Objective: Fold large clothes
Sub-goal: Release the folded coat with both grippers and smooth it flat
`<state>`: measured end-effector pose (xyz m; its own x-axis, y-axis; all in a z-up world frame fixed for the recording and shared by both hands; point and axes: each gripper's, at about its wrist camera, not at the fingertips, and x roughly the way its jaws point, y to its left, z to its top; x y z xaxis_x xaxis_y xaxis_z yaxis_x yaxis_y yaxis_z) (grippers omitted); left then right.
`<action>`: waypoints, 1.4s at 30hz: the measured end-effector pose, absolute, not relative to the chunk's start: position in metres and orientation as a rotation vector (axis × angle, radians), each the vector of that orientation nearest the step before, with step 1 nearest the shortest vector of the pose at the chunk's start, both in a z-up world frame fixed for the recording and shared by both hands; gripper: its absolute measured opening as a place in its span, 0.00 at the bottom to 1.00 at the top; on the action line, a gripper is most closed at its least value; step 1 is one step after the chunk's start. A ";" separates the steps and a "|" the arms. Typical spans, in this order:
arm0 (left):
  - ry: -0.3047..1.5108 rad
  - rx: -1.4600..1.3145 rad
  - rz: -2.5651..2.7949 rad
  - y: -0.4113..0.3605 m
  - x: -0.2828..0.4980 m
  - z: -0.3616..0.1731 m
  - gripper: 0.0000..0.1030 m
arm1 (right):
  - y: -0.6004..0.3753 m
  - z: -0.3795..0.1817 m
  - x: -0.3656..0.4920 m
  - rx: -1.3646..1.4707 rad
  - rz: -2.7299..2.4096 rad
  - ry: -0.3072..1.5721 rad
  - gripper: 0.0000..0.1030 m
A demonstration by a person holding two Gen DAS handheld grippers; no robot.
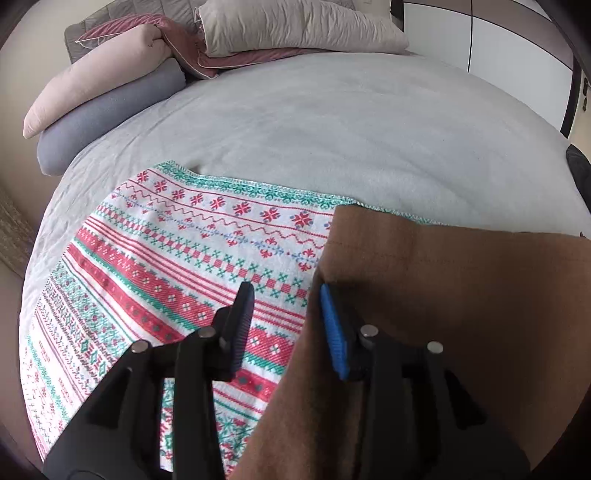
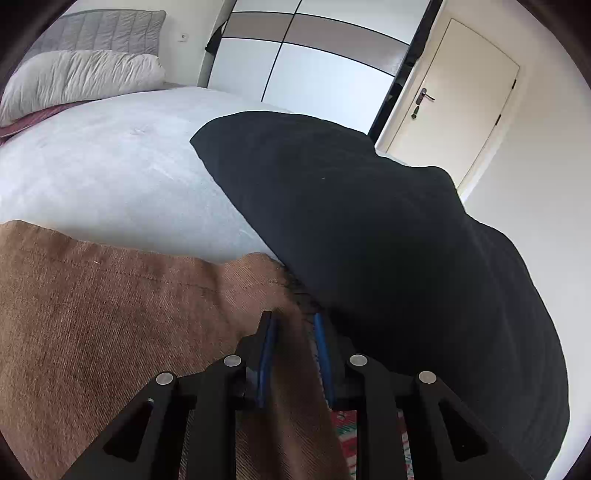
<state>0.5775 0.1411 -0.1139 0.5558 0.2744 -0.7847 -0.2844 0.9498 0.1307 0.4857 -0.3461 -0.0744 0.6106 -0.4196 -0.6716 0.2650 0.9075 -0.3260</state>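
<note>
Bed fills both views, covered by a pale grey sheet, with pillows stacked toward 12 o'clock in the left wrist view. A patterned red, green and white blanket lies flat on it from the centre out to 8 o'clock. Over the blanket's edge at 4 o'clock lies a brown garment, its stitched hem running across toward 3 o'clock. In the right wrist view a black cloth spreads from the centre to 4 o'clock, just beside the brown garment's corner. The left gripper stands open at 6 o'clock, one finger over the blanket, the other at the garment's edge, nothing pinched. The right gripper is slightly parted at 6 o'clock, with a strip of the brown garment lying between its blue pads.
</note>
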 end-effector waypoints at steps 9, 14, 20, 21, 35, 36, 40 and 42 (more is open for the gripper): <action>0.848 -0.082 0.139 0.067 0.540 -0.050 0.83 | -0.258 0.001 0.435 0.025 -0.073 0.719 0.70; 0.956 -0.098 0.044 0.017 0.559 -0.090 0.83 | -0.165 -0.037 0.454 0.029 0.179 0.837 0.70; 0.946 0.157 0.282 0.092 0.574 -0.133 0.92 | -0.244 -0.075 0.474 -0.014 0.032 0.943 0.73; 0.971 0.112 0.333 0.119 0.575 -0.135 0.91 | -0.274 -0.080 0.472 -0.044 -0.050 0.956 0.78; 0.931 -0.120 -0.050 0.055 0.454 -0.043 0.88 | -0.267 0.004 0.343 0.065 0.049 0.843 0.79; 0.932 -0.118 -0.081 0.042 0.443 -0.043 0.88 | -0.247 0.003 0.333 0.054 0.091 0.850 0.79; 0.984 -0.109 -0.102 0.019 0.416 -0.069 0.88 | -0.191 -0.023 0.310 0.018 0.201 0.916 0.80; 1.026 -0.104 -0.046 0.027 0.406 -0.088 0.88 | -0.191 -0.047 0.300 0.031 0.177 0.968 0.80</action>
